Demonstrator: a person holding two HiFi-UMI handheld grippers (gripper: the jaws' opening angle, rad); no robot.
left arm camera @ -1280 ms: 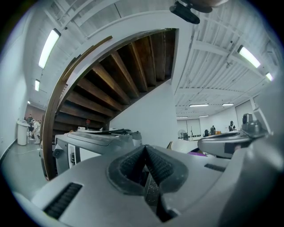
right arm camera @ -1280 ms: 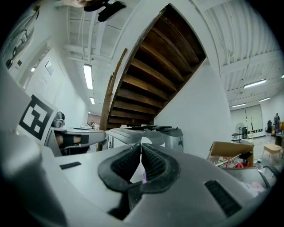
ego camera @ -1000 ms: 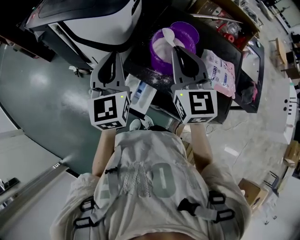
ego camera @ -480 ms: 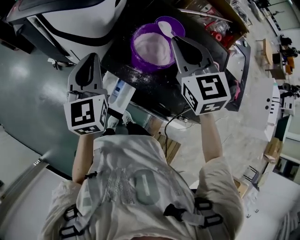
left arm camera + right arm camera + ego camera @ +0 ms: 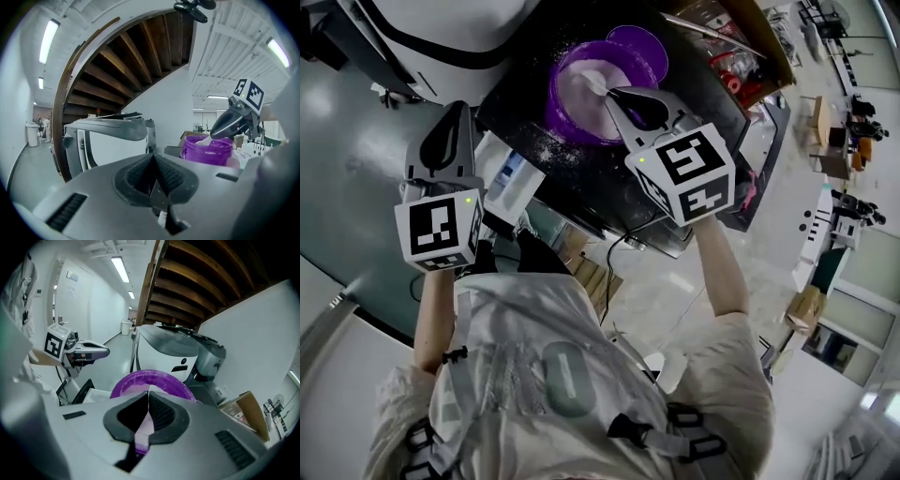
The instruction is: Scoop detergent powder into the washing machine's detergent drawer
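The spoon (image 5: 593,82) is clamped in the right gripper (image 5: 611,95) over the tub (image 5: 557,86), with the drawer (image 5: 514,184) at about eight o'clock.

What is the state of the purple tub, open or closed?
Open. No lid covers the purple tub, white powder shows inside, and the spoon held by the right gripper reaches into it.

Purple tub (image 5: 561,114): open, upright, white detergent powder (image 5: 579,96) inside | white spoon (image 5: 597,85): bowl down in the powder, handle pinched in the right gripper (image 5: 149,403) | detergent drawer (image 5: 512,184): white, blue compartment, near the tub, spilled powder specks between them.
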